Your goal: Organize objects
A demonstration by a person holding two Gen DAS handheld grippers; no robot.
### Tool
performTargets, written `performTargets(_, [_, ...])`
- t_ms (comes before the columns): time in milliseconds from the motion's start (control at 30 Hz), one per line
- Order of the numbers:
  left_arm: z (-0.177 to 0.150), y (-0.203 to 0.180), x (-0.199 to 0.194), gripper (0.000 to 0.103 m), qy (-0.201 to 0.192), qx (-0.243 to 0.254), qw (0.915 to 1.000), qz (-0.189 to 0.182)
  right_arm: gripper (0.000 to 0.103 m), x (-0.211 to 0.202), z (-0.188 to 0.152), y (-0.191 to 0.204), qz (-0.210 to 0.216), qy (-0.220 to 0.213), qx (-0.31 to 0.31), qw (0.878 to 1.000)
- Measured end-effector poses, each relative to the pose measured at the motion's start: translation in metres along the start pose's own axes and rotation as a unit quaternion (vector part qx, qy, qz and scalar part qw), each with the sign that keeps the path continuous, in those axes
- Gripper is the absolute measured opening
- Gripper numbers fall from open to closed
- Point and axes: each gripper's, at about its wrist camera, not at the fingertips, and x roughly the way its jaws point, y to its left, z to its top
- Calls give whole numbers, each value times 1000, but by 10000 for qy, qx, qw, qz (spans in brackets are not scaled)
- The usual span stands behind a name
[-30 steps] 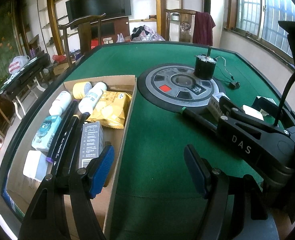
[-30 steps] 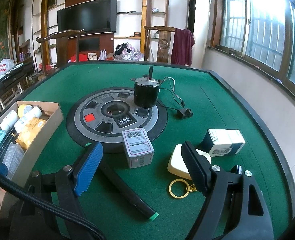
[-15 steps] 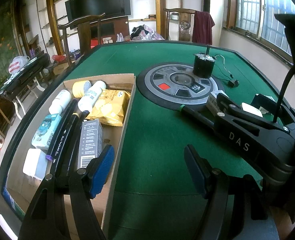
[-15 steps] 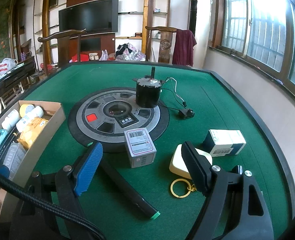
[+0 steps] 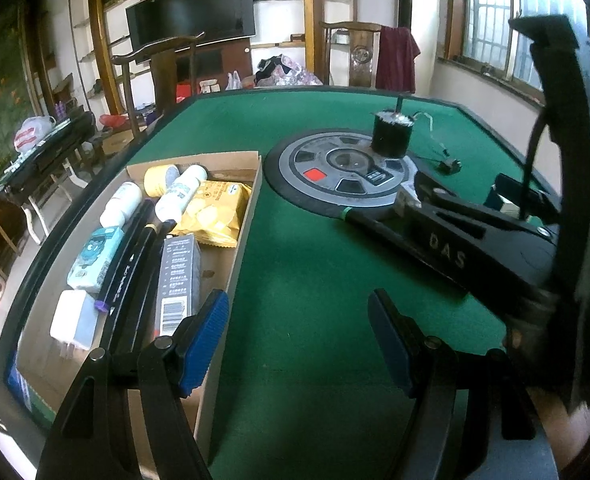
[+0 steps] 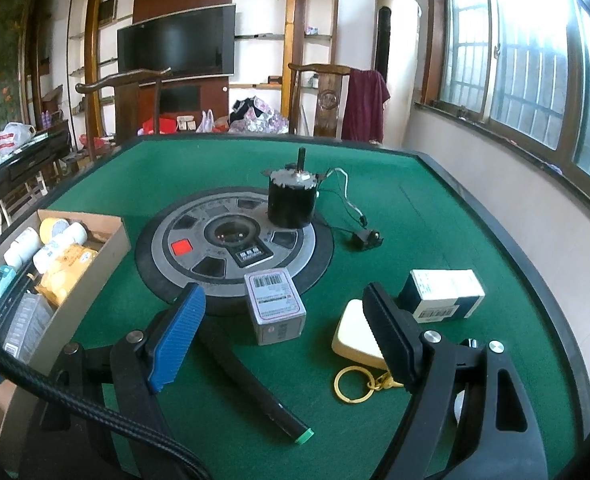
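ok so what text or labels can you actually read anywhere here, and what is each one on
"DAS": raised letters on the body of the right tool, seen from the left wrist view.
Grey box on the felt: barcode and print, too small to read.
White and dark box: barcode label, unreadable.
Yellow snack bag in the cardboard box: print blurred.
Tall grey carton: lines of print and a barcode, unreadable.
Black marker: white lettering, illegible.

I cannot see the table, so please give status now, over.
Left gripper open, empty. Right gripper open, empty, above grey box. Black marker lies beside it. Cardboard box part full.
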Motion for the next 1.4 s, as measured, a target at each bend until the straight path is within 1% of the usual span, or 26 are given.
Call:
performTargets(33, [0, 2, -4, 66, -30, -41, 10000, -65, 81, -5, 2, -4, 100, -114, 67, 9999])
performTargets(133, [0, 12, -25, 66, -192, -236, 9985, -452, 81, -23, 7, -23, 347, -496, 460, 9971])
performTargets(167, [1, 18, -37, 66, -301, -287, 9971, -631, 81, -29, 9, -37, 431, -539, 684, 9953])
performTargets(233, [2, 26, -53, 66, -507, -337, 9951, -778, 81, -35, 12, -65, 611, -428, 999, 9922])
performTargets(267, [3, 31, -63, 66, -665, -361, 9937, -825, 81, -37, 12, -85, 747, -331, 1138, 9901])
performTargets(300, [4, 35, -70, 66, -773, -389, 9924, -875, 81, -36, 13, -103, 791, -157, 1189, 9896])
performTargets(333, [5, 39, -76, 66, -858, -430, 9908, -951, 81, -33, 14, -114, 763, -2, 1196, 9899])
performTargets(367, [6, 43, -82, 66, -940, -492, 9886, -1063, 81, -26, 14, -133, 673, 295, 1217, 9898])
performTargets(467, [8, 49, -87, 66, -1055, -577, 9856, -1193, 81, -6, 5, -171, 572, 874, 1355, 9853])
performTargets(533, [7, 51, -85, 66, -1050, -626, 9853, -1194, 81, 9, -7, -186, 659, 1209, 1509, 9789])
performTargets(600, [4, 53, -82, 66, -960, -692, 9852, -1243, 81, 25, -21, -194, 957, 1597, 1713, 9675])
performTargets(633, [3, 55, -81, 66, -913, -709, 9853, -1258, 81, 32, -29, -193, 1184, 1795, 1890, 9581])
performTargets(700, [0, 57, -80, 66, -874, -730, 9860, -1218, 81, 36, -38, -187, 1635, 1943, 2123, 9436])
performTargets(733, [-1, 59, -80, 66, -871, -742, 9864, -1182, 83, 35, -43, -177, 1966, 2053, 2211, 9329])
performTargets(800, [-1, 62, -78, 66, -821, -784, 9870, -1136, 83, 35, -48, -162, 2514, 2202, 2247, 9153])
performTargets(833, [-1, 63, -78, 66, -794, -799, 9870, -1146, 83, 34, -49, -153, 2897, 2299, 2256, 9013])
performTargets(867, [-1, 64, -75, 66, -748, -824, 9870, -1157, 83, 31, -49, -145, 3173, 2324, 2240, 8917])
performTargets(900, [-2, 64, -74, 66, -715, -835, 9873, -1150, 83, 28, -49, -142, 3203, 2276, 2171, 8936])
performTargets(967, [-3, 60, -67, 66, -613, -811, 9884, -1132, 83, 20, -43, -137, 2930, 2100, 1905, 9131])
performTargets(1033, [-3, 54, -60, 66, -472, -787, 9889, -1170, 83, 17, -41, -140, 2509, 1934, 1693, 9333])
performTargets(1067, [-2, 49, -52, 66, -345, -788, 9888, -1221, 83, 19, -41, -143, 2310, 1869, 1642, 9406])
performTargets(1167, [7, 28, -26, 66, -11, -827, 9874, -1351, 83, 23, -42, -156, 1935, 1648, 1617, 9536])
performTargets(1233, [15, 10, -4, 66, 227, -848, 9866, -1377, 83, 25, -44, -166, 1746, 1448, 1630, 9602])
performTargets(1267, [19, 1, 7, 66, 311, -854, 9867, -1344, 83, 24, -45, -169, 1746, 1417, 1659, 9602])
performTargets(1333, [26, -15, 29, 66, 461, -908, 9867, -1269, 83, 23, -41, -173, 1878, 1371, 1705, 9575])
performTargets(1400, [31, -27, 47, 66, 593, -990, 9854, -1249, 83, 18, -38, -174, 1840, 1231, 1681, 9606])
